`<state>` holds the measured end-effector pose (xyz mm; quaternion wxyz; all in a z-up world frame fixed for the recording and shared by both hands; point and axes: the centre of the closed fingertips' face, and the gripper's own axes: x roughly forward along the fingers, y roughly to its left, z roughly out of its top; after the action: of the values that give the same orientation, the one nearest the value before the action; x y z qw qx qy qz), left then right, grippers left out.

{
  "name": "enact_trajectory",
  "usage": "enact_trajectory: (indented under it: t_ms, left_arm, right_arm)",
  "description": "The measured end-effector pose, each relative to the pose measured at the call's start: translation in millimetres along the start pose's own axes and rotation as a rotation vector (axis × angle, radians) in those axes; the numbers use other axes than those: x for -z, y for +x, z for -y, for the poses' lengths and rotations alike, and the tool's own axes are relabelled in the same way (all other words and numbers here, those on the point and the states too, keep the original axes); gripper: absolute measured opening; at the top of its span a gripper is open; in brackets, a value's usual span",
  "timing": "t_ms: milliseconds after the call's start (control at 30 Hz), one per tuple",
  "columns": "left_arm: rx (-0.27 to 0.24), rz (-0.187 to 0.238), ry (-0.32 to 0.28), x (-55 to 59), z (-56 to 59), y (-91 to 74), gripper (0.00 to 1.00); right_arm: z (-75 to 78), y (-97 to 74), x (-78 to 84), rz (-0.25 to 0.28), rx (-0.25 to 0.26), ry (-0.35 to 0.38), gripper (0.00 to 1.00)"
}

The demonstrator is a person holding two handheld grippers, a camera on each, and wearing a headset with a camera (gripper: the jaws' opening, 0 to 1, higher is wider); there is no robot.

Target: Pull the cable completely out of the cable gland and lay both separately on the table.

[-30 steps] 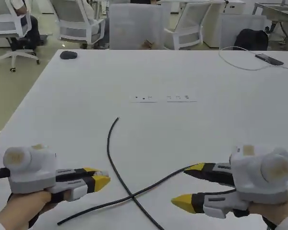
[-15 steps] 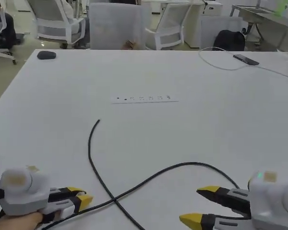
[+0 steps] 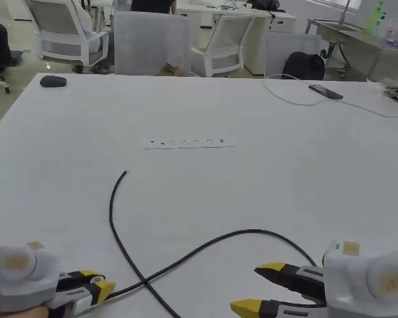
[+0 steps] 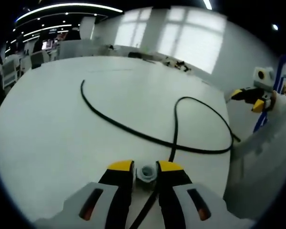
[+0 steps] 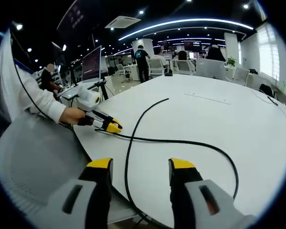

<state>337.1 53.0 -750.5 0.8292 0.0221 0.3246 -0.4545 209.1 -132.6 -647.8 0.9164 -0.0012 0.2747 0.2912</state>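
Observation:
A long black cable [image 3: 186, 255] lies in a loop on the white table [image 3: 285, 172] and crosses over itself near the front edge. My left gripper [image 4: 146, 166] is shut on a small pale cable gland [image 4: 146, 174], and the cable [image 4: 176, 124] runs out through it. In the head view the left gripper [image 3: 98, 289] sits at the bottom left. My right gripper [image 3: 260, 289] stands open at the bottom right. In its own view the right gripper [image 5: 140, 167] has the cable [image 5: 181, 141] lying on the table below its jaws, apart from them.
A row of flush sockets [image 3: 188, 142] sits mid-table. A mouse [image 3: 53, 81] lies at the far left, a phone [image 3: 325, 91] with a white lead [image 3: 285, 98] at the far right. Chairs [image 3: 146, 43] and a black bag [image 3: 304, 66] stand behind the table.
The head view has swung, so both grippers sit lower in the picture. The right gripper has drawn back from the cable's right part, which now shows as an arch. The left stays shut.

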Motion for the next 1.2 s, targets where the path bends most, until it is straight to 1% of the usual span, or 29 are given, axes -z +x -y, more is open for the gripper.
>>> enact_trajectory:
  t_ms: [100, 200, 267, 333, 367, 400, 433, 500, 533, 567, 600, 633, 667, 700, 733, 767, 833, 867, 900, 967, 1000, 1067, 1133, 1167, 1200]
  left_arm:
    - [-0.006, 0.001, 0.008, -0.7, 0.5, -1.8, 0.27]
    - [-0.006, -0.001, 0.012, -2.4, 0.2, -9.1, 0.29]
    - [-0.012, 0.016, -0.001, -9.7, -1.2, -16.0, 0.32]
    - [0.000, 0.046, -0.015, -22.3, 0.6, -25.1, 0.37]
    - [0.000, 0.048, -0.011, -26.6, 1.2, -29.9, 0.40]
    - [-0.007, 0.050, 0.005, -34.1, 0.9, -38.5, 0.42]
    - [-0.019, 0.047, 0.013, -38.5, -0.8, -45.7, 0.43]
    - [-0.037, 0.069, 0.021, -49.8, -4.3, -61.8, 0.45]
    - [-0.042, 0.079, 0.009, -56.0, -5.6, -73.6, 0.47]
    - [-0.045, 0.091, -0.008, -60.5, -3.1, -82.6, 0.50]
    - [-0.032, 0.100, -0.025, -65.5, -0.7, -94.6, 0.53]
    - [-0.025, 0.098, -0.031, -67.5, -0.2, -102.9, 0.55]
    - [-0.027, 0.111, -0.025, -72.3, 3.1, -116.0, 0.56]
    - [-0.029, 0.118, -0.022, -74.9, 5.6, -125.2, 0.56]
    - [-0.033, 0.128, -0.026, -77.4, 7.9, -137.7, 0.57]
    - [-0.034, 0.134, -0.029, -78.4, 9.6, -145.3, 0.57]
    - [-0.032, 0.143, -0.036, -78.0, 18.0, -164.8, 0.60]
    - [-0.035, 0.148, -0.035, -77.6, 20.8, -172.1, 0.60]
    - [-0.044, 0.155, -0.029, -76.3, 24.2, -182.8, 0.60]
    - [-0.069, 0.174, -0.025, -74.5, 26.4, -200.2, 0.60]
    - [-0.079, 0.180, -0.027, -73.5, 27.4, -206.4, 0.61]
    - [-0.108, 0.212, -0.029, -72.9, 27.7, -219.1, 0.61]
    - [-0.123, 0.208, -0.033, -68.3, 27.2, -224.0, 0.63]
    - [-0.137, 0.199, -0.037, -64.0, 25.8, -226.4, 0.64]
    - [-0.147, 0.190, -0.025, -59.4, 24.8, -227.6, 0.66]
  right_arm:
    - [-0.7, -1.3, 1.4, -0.004, 0.001, -0.004, 0.50]
    - [-0.9, -2.1, 3.1, -0.007, 0.000, -0.007, 0.50]
    - [-2.2, -2.6, 3.0, -0.013, -0.008, -0.011, 0.51]
    - [-2.1, -3.5, 0.2, -0.016, -0.015, -0.018, 0.52]
    - [-1.8, -3.8, -1.5, -0.015, -0.019, -0.019, 0.53]
    - [-1.6, -4.2, -4.2, -0.015, -0.023, -0.021, 0.54]
    - [-1.2, -4.4, -6.2, -0.016, -0.025, -0.028, 0.55]
    - [0.0, -5.2, -9.9, -0.018, -0.028, -0.046, 0.57]
    - [0.2, -6.4, -13.1, -0.020, -0.029, -0.054, 0.57]
    - [0.9, -7.5, -15.7, -0.018, -0.028, -0.058, 0.58]
    - [2.5, -9.1, -19.0, -0.013, -0.025, -0.059, 0.59]
    - [3.7, -10.4, -21.1, -0.011, -0.023, -0.056, 0.59]
    - [5.0, -12.5, -23.4, -0.007, -0.015, -0.050, 0.59]
    - [6.2, -13.9, -24.8, -0.004, -0.009, -0.044, 0.59]
    - [7.4, -16.0, -26.1, 0.000, 0.000, -0.033, 0.60]
    - [7.7, -17.7, -26.4, 0.002, 0.004, -0.023, 0.60]
    - [7.8, -23.1, -26.2, 0.004, 0.014, 0.004, 0.60]
    - [7.8, -25.5, -26.0, 0.006, 0.017, 0.006, 0.61]
    - [7.4, -29.1, -25.6, 0.008, 0.022, 0.007, 0.61]
    - [8.2, -34.5, -21.7, -0.003, 0.033, 0.012, 0.62]
    - [8.9, -36.6, -19.5, -0.011, 0.037, 0.014, 0.62]
    - [9.7, -41.9, -14.8, -0.023, 0.044, 0.020, 0.63]
    - [11.4, -45.6, -11.8, -0.022, 0.053, 0.036, 0.64]
    - [11.4, -47.5, -10.2, -0.020, 0.054, 0.043, 0.64]
    - [11.8, -48.4, -9.1, -0.020, 0.056, 0.044, 0.64]
